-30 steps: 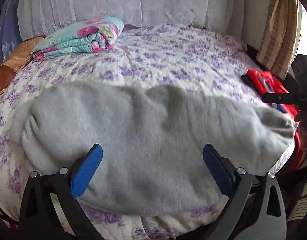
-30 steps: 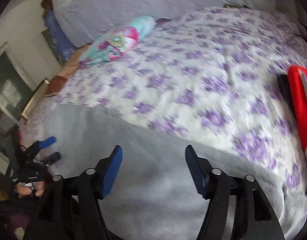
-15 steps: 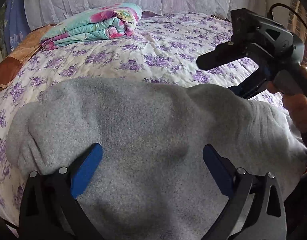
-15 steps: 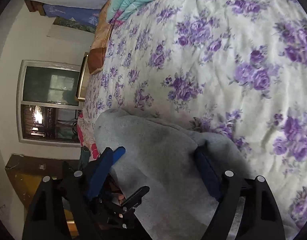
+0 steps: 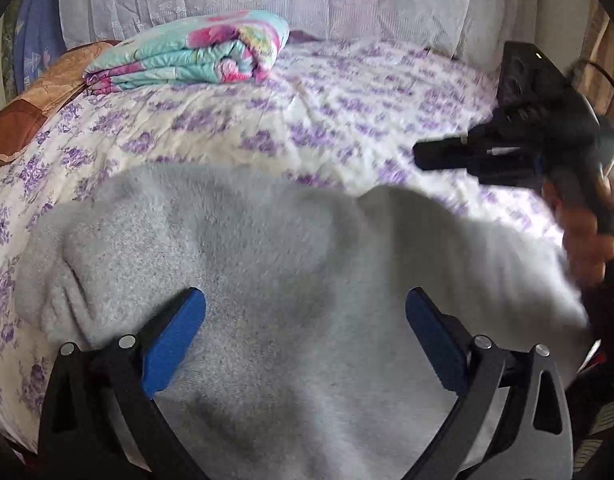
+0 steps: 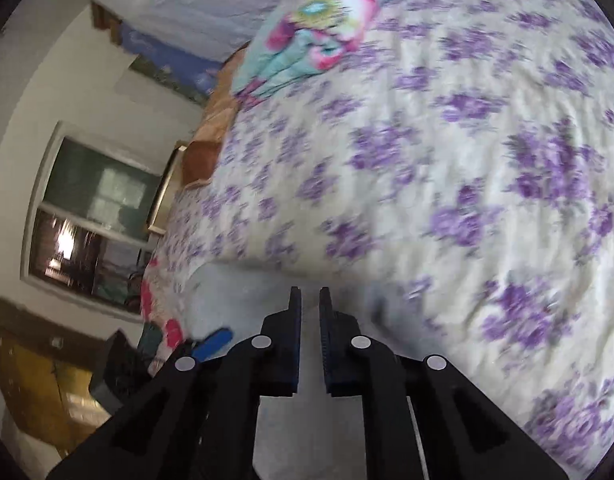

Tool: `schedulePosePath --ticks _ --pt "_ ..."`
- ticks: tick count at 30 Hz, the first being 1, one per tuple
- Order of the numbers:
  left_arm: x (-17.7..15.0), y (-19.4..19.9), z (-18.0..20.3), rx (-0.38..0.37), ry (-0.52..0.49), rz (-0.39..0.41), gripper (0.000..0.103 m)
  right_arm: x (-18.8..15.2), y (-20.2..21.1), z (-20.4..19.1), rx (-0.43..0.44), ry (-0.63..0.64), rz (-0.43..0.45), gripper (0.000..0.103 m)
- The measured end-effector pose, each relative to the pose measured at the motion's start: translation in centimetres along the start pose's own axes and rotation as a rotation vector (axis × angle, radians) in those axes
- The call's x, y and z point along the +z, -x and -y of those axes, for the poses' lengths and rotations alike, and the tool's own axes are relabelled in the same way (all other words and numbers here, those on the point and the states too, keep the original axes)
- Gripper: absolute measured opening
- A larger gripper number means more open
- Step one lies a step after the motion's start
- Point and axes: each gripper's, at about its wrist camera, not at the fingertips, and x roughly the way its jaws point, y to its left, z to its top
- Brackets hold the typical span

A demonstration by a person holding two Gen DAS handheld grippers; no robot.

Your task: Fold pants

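The grey fleece pants (image 5: 291, 280) lie spread across the near part of the bed. My left gripper (image 5: 305, 332) is open, its blue pads wide apart just above the cloth near its front edge. My right gripper (image 6: 310, 312) is rolled on its side, its jaws nearly closed with a thin gap, over the pants' edge (image 6: 251, 292); whether cloth is pinched there is unclear. In the left wrist view the right gripper (image 5: 519, 148) hangs above the pants' right end.
A folded turquoise and pink floral blanket (image 5: 195, 52) lies at the back left of the bed. The purple flowered bedsheet (image 5: 347, 112) stretches behind the pants. A window (image 6: 95, 208) and wall stand beyond the bed's left side.
My right gripper has closed from wide open to nearly shut at the pants' edge. The left gripper has stayed open over the cloth.
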Motion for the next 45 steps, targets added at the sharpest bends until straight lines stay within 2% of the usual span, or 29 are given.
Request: schedulePosePath --ticks 1,2,3,4,5,6,8,10,11,13,14,16,17,19,20,21,23,26,28,31,33,34,35,36,37,38,40,43,45 --pt "0.2 0.5 0.0 0.015 0.0 0.019 0.098 -0.9 -0.7 -1.5 -0.028 0.054 -0.023 0.015" --pt "0.5 0.5 -0.3 0.062 0.002 0.025 0.098 -1.7 -1.6 -2.3 -0.082 0.081 -0.045 0.023" --pt "0.7 -0.1 -1.0 0.112 0.015 0.003 0.098 -2.2 -2.8 -2.2 -0.159 0.079 -0.063 0.026" --pt "0.7 -1.6 -2.3 0.127 0.056 -0.059 0.098 -2.4 -3.9 -1.3 -0.236 0.061 -0.071 0.025" --pt "0.5 -2.7 -3.1 0.114 0.084 -0.094 0.098 -2.1 -4.7 0.1 -0.257 0.031 -0.072 0.013" --pt "0.3 -3.3 -3.3 0.127 0.073 -0.09 0.098 -1.9 -5.7 1.8 -0.267 0.004 -0.078 0.0" --pt "0.0 -3.7 -2.1 0.2 0.003 -0.084 0.098 -1.7 -5.4 3.5 -0.169 -0.06 -0.043 0.0" --pt "-0.1 -3.2 -1.6 0.207 0.0 -0.077 0.098 -2.0 -4.1 2.3 -0.197 -0.044 -0.002 0.001" --pt "0.0 -2.3 -1.7 0.173 0.028 -0.062 0.098 -2.5 -3.2 1.0 -0.223 0.002 0.02 0.007" --pt "0.0 -0.5 -2.1 0.094 0.066 -0.025 0.098 -3.6 -2.3 -1.3 -0.255 0.083 0.04 0.026" --pt "-0.1 -0.3 -2.3 0.106 0.057 -0.016 0.098 -4.1 -2.1 -1.3 -0.272 0.091 0.053 0.038" --pt "-0.4 -2.5 -3.5 0.126 0.066 -0.081 0.098 -4.5 -3.8 0.9 -0.294 0.006 0.016 0.031" --pt "-0.4 -3.2 -3.7 0.137 0.073 -0.067 0.098 -4.5 -3.7 2.0 -0.29 -0.013 0.034 0.017" --pt "0.1 -3.3 -3.0 0.176 0.081 -0.062 0.098 -4.7 -1.9 1.8 -0.28 -0.035 0.085 0.014" --pt "0.3 -3.2 -2.7 0.182 0.092 -0.057 0.098 -5.7 0.0 1.4 -0.24 -0.034 0.136 0.022" --pt "0.4 -2.7 -2.5 0.176 0.105 -0.05 0.098 -6.7 2.1 0.5 -0.216 -0.003 0.186 0.034" --pt "0.3 -1.4 -2.4 0.12 0.138 -0.03 0.098 -10.0 7.1 -0.9 -0.21 0.102 0.306 0.045" --pt "-0.3 1.0 -2.1 0.034 0.166 0.005 0.098 -17.2 15.5 -0.7 -0.364 0.213 0.548 0.065" --pt "-0.4 2.3 -0.8 -0.026 0.15 0.029 0.098 -22.0 19.8 0.9 -0.544 0.181 0.657 0.066" --pt "-0.6 3.3 2.8 -0.122 0.057 0.041 0.098 -27.0 24.1 5.1 -0.719 0.002 0.688 0.066" --pt "-1.1 2.7 5.1 -0.14 -0.036 0.021 0.098 -28.0 24.7 9.0 -0.85 -0.129 0.634 0.061" --pt "-1.7 1.3 6.1 -0.096 -0.083 -0.009 0.098 -28.2 24.5 11.6 -0.848 -0.227 0.58 0.059" --pt "-2.3 -0.8 6.2 -0.037 -0.092 -0.076 0.098 -29.0 24.9 13.7 -0.745 -0.263 0.61 0.059" --pt "-2.8 -2.6 5.7 -0.023 -0.069 -0.141 0.098 -29.5 25.1 13.8 -0.711 -0.223 0.668 0.059" --pt "-3.5 -4.2 5.0 -0.031 -0.029 -0.173 0.098 -29.3 24.8 13.5 -0.724 -0.209 0.663 0.059" --pt "-3.7 -3.8 5.2 -0.02 -0.039 -0.132 0.098 -29.2 24.9 12.7 -0.738 -0.199 0.68 0.06" --pt "-3.6 -3.2 6.0 -0.004 -0.039 -0.129 0.098 -29.9 25.8 11.1 -0.728 -0.167 0.756 0.06" --pt "-3.3 -1.3 6.1 -0.097 0.021 -0.095 0.098 -32.0 27.4 9.7 -0.75 -0.194 0.831 0.075" --pt "-3.3 -0.5 6.4 -0.104 0.016 -0.084 0.098 -34.6 28.5 11.1 -0.658 -0.288 0.831 0.079"
